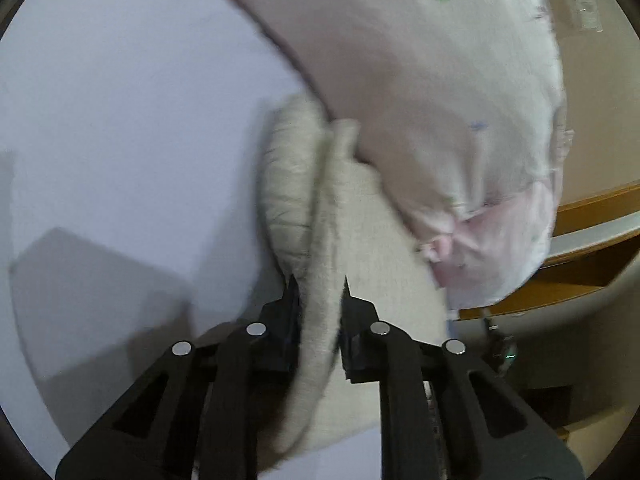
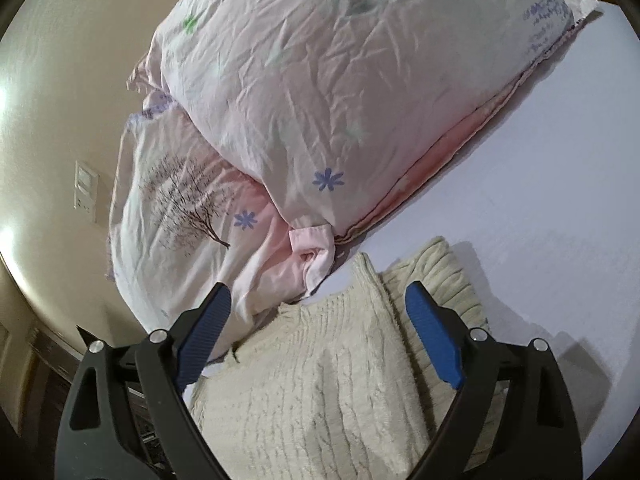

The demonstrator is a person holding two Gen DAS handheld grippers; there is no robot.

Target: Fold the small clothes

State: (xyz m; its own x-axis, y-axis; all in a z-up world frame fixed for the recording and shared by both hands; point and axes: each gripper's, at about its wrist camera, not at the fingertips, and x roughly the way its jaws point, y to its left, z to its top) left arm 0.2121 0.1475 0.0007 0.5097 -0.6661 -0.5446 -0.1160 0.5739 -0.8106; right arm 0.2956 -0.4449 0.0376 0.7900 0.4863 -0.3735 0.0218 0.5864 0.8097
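Note:
A small cream knitted garment (image 2: pixel 320 380) lies folded on the white bed sheet (image 2: pixel 520 160). In the left wrist view my left gripper (image 1: pixel 318 286) is shut on an edge of the cream garment (image 1: pixel 320 240) and holds that fold lifted. In the right wrist view my right gripper (image 2: pixel 318 302) is open, its blue pads (image 2: pixel 434 340) spread wide just above the garment, holding nothing.
A large pink flowered pillow (image 2: pixel 320 80) lies on another printed pillow (image 2: pixel 180 208) right behind the garment. A cream wall with a switch plate (image 2: pixel 85 192) is at the left. A wooden bed frame (image 1: pixel 592 208) shows at the right in the left wrist view.

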